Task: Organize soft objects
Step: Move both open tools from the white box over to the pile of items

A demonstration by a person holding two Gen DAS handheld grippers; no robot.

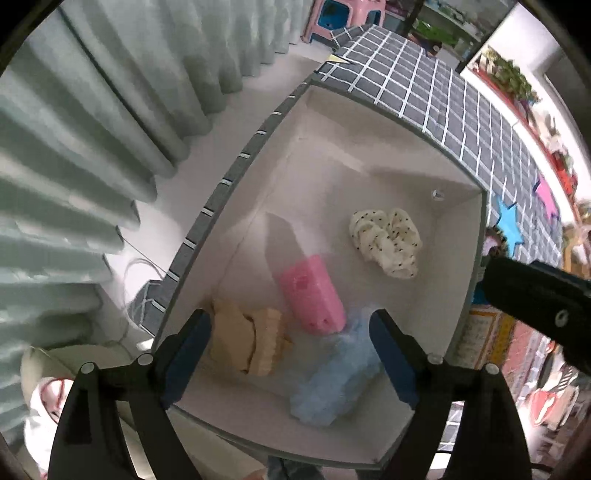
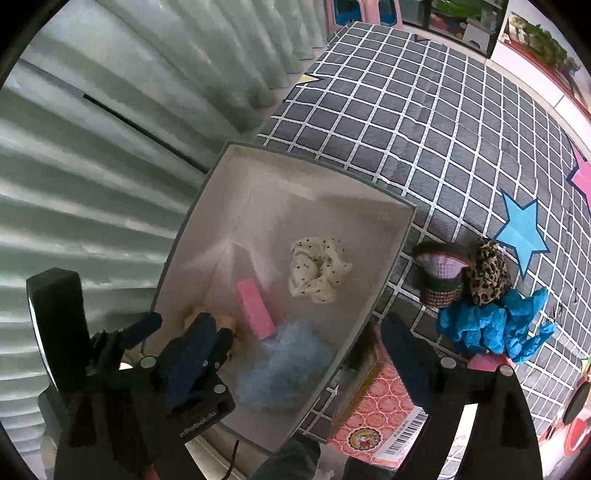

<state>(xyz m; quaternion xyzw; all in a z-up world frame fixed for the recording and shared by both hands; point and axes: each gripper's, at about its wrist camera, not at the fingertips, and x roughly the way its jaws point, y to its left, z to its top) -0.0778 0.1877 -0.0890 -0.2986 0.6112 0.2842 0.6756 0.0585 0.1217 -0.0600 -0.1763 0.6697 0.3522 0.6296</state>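
A white open box [image 1: 476, 258] [image 2: 399, 236] holds a dotted cream scrunchie [image 1: 386, 242] [image 2: 317, 269], a pink sponge block [image 1: 314, 295] [image 2: 255, 308], a beige cloth [image 1: 247, 338] and a pale blue puff [image 1: 340, 373] [image 2: 284, 365]. My left gripper [image 1: 291, 332] is open and empty above the box's near end; its body also shows in the right wrist view [image 2: 199, 347]. My right gripper [image 2: 295, 332] is open and empty over the box's near right rim. On the checked cloth [image 2: 406, 110] lie a leopard scrunchie [image 2: 487, 271], a knitted purple piece [image 2: 441, 273] and a bright blue crinkled piece [image 2: 495, 325].
Pale green curtains [image 1: 92, 129] hang to the left. A pink patterned carton [image 2: 373, 417] lies beside the box's near right. Blue [image 2: 522, 230] and pink star shapes mark the checked cloth. Pink stools [image 1: 340, 14] stand far behind. The right gripper's body [image 1: 535, 295] intrudes at right.
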